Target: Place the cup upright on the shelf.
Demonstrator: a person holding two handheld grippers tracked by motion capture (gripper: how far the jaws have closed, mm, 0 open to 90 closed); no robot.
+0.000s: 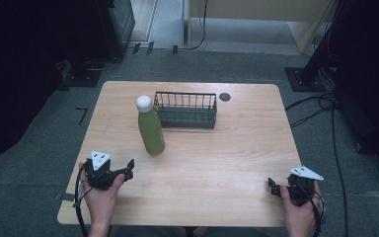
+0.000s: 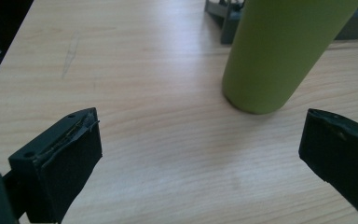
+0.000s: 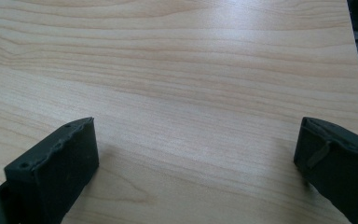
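Black-jawed left gripper [image 1: 123, 170] is resting in the person's left hand [image 1: 100, 195] at the near left of the wooden table [image 1: 227, 163]; in the left gripper view its jaws are standing wide apart around bare wood, gripping and touching nothing. Right gripper [image 1: 275, 186], in the right hand [image 1: 298, 210] at the near right edge, is likewise gaping wide over bare tabletop with nothing between its jaws. Green bottle [image 1: 151, 129] with a white cap [image 1: 144, 103] is standing upright just beyond the left gripper, apart from it. Dark wire basket [image 1: 186, 110] is sitting farther back, just beside the bottle's right.
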